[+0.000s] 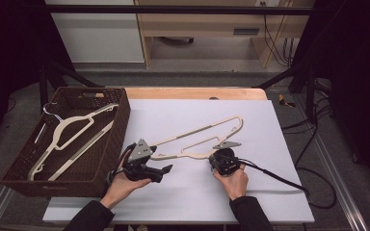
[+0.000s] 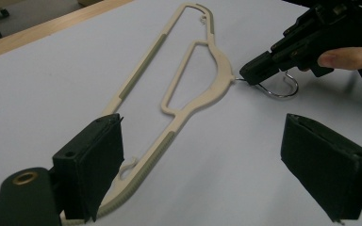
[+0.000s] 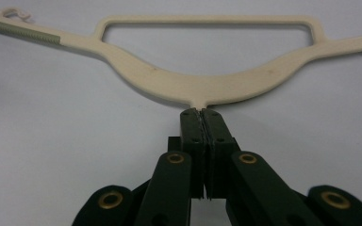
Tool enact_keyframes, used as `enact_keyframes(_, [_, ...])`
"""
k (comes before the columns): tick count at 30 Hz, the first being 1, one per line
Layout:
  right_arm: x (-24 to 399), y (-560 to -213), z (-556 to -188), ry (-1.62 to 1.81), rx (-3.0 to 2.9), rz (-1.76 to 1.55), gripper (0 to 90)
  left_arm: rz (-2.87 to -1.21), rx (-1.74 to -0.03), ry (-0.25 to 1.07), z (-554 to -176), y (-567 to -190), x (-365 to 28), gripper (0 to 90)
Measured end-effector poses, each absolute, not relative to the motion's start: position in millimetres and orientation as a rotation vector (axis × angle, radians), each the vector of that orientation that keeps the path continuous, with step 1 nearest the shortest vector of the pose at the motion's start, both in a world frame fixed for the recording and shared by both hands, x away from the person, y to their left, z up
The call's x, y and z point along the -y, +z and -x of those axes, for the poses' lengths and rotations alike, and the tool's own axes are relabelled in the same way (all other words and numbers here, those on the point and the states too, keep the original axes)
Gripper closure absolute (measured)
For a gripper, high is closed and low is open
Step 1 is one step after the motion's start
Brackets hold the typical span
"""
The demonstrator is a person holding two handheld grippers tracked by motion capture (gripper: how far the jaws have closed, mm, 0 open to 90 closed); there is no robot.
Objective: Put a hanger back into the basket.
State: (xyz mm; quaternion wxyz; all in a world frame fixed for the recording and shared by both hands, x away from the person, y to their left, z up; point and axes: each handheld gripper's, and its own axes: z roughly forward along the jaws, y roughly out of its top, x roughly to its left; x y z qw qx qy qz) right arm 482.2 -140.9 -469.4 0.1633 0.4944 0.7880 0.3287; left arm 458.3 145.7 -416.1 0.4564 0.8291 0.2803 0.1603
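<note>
Right gripper clamps hanger; basket holds seemingly two hangers.

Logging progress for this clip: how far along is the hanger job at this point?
Partly done: two hangers already lie in the brown basket. In hand: the right claw is shut on the metal hook of the cream hanger, which lies flat on the white mat. The left claw stands open over that hanger's near end. Left: probably moving it into the basket.
</note>
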Motion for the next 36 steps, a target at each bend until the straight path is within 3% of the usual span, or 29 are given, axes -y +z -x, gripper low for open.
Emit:
enact_keyframes(26, [147, -439, -477, 0.951, -2.226, -1.360, 89.4, -2.204, -0.582, 0.390, -501, -434, -66, 17.7])
enact_keyframes(36, [148, -436, -477, 0.957, -2.227, -1.361, 89.3, -2.293, -0.526, 0.477, -514, -445, -45, 24.1])
